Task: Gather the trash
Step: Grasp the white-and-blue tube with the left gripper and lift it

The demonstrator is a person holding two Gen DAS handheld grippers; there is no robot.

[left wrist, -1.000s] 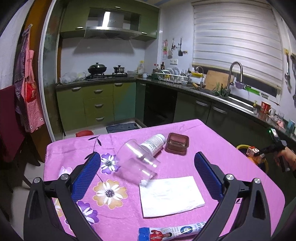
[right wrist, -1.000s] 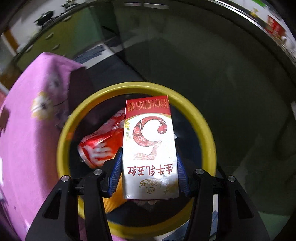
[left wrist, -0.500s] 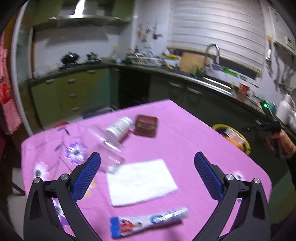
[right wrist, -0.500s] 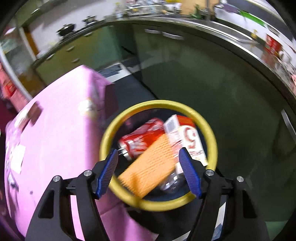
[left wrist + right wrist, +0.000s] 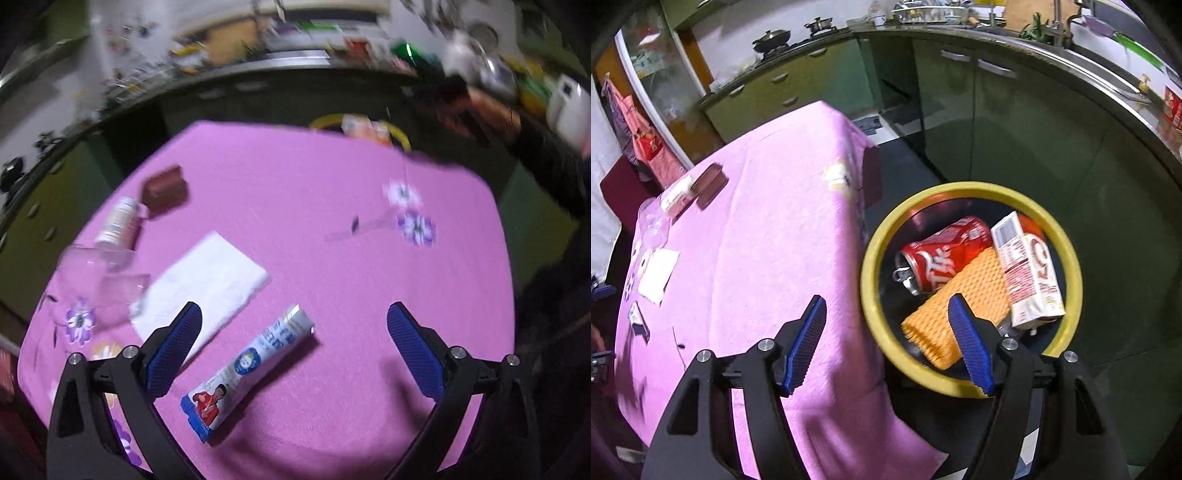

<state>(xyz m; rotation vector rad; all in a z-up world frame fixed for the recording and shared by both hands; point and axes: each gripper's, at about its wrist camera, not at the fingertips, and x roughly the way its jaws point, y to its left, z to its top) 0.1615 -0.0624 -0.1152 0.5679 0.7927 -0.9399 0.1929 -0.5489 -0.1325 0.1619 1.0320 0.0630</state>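
Pink floral tablecloth [image 5: 295,221] under the left gripper [image 5: 291,343], jaws spread and just narrowing over a toothpaste tube [image 5: 247,369], nothing pinched; right gripper [image 5: 886,343] spread, empty, above the yellow-rimmed bin [image 5: 1067,254] holding milk carton [image 5: 1030,273] and cola can [image 5: 942,254].

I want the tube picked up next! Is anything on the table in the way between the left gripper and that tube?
Nothing visible is. The tube lies alone on the pink tablecloth, right below the left gripper, whose fingers are open and have just been closing a little around empty space. The white napkin lies off to the side.
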